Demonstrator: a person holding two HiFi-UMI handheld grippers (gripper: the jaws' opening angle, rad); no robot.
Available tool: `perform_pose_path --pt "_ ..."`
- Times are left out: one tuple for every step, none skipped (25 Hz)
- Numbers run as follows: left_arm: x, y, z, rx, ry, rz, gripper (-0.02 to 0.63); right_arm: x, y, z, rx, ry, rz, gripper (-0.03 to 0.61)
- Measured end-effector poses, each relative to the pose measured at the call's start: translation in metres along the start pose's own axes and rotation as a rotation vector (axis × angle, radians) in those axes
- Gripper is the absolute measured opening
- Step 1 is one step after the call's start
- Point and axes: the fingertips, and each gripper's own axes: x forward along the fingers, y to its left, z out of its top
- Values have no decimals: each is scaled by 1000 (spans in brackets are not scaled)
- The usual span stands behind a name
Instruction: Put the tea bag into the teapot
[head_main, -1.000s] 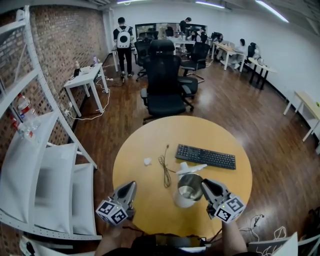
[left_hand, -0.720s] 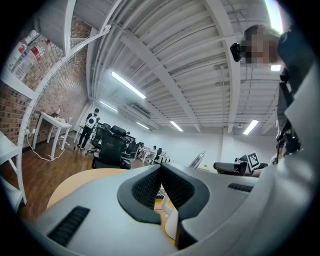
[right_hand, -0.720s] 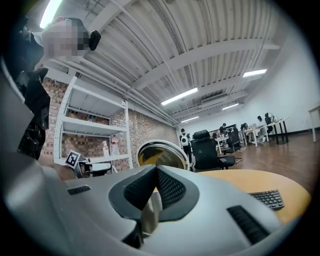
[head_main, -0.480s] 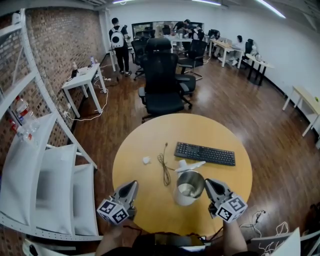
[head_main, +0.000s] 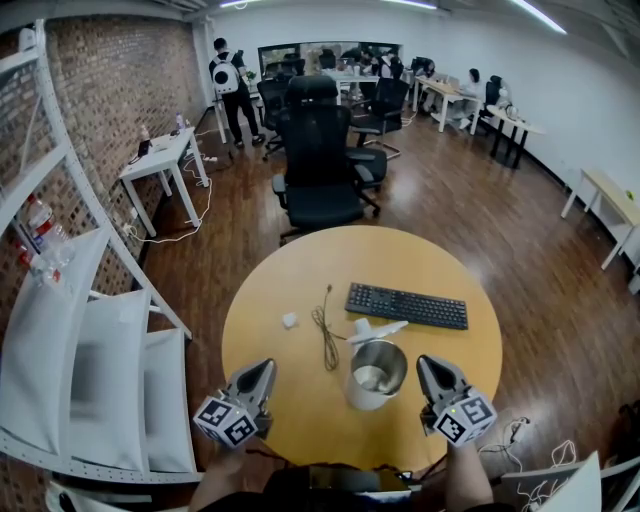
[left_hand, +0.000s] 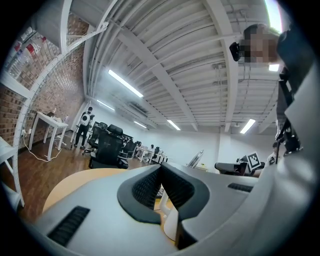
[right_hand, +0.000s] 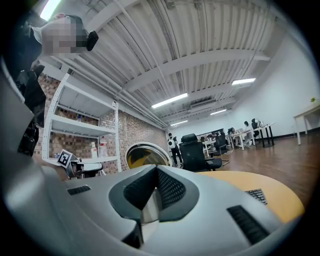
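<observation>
Tan table (head_main: 455, 345), black keyboard (head_main: 407, 305), silvery teapot (head_main: 362, 392), possibly white tea bag (head_main: 290, 321)

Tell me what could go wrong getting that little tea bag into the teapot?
1. The tea bag is small and lies flat on the table, so a pinch may miss it; the left gripper and right gripper are both shut and must open first.
2. The cable lies between tea bag and teapot and could snag.
3. The open teapot stands close to the right gripper; a bump might tip it.

teapot (head_main: 372, 382): upright, open; tea bag (head_main: 290, 320): on table (head_main: 455, 360), beside cable (head_main: 327, 338)
</observation>
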Motion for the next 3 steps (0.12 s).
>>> perform_pose_path --pt "-1 1 0 3 3 3 -6 -1 -1 0 -2 -1 -7 9" --pt "-1 3 0 7 6 6 -6 -2 -2 0 -5 -1 -14 9" --pt "-2 4 1 10 9 10 -6 -3 -2 0 -7 -1 -21 9"
